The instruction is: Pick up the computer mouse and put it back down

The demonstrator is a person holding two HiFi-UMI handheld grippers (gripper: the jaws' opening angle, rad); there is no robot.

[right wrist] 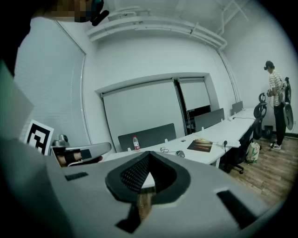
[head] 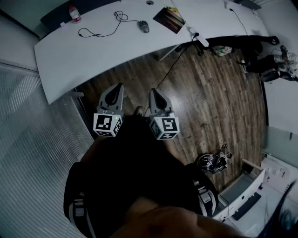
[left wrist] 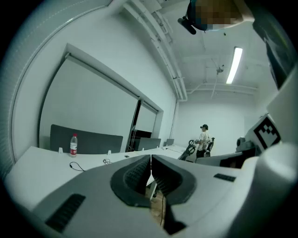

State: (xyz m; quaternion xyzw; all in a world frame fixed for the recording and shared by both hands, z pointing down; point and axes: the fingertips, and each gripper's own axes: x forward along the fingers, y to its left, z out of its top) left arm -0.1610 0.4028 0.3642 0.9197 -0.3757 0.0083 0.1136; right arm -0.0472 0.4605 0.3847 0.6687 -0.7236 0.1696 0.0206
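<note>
A dark computer mouse (head: 144,26) lies on the white table (head: 93,51) at the far side, its black cable (head: 100,32) trailing left. In the right gripper view the mouse (right wrist: 180,154) is small and far off, beside a dark mouse pad (right wrist: 200,146). My left gripper (head: 113,93) and right gripper (head: 156,95) hang side by side over the wooden floor, well short of the table. Both are shut with nothing between the jaws. The left gripper (left wrist: 151,160) points at the table edge, and the right gripper (right wrist: 148,155) points towards the mouse.
A bottle with a red cap (head: 74,14) stands at the table's far left. A power strip (head: 198,36) lies at the table's right edge, above black chairs (head: 260,51). A person (right wrist: 275,104) stands far off at the right. A glass wall (head: 28,139) runs along the left.
</note>
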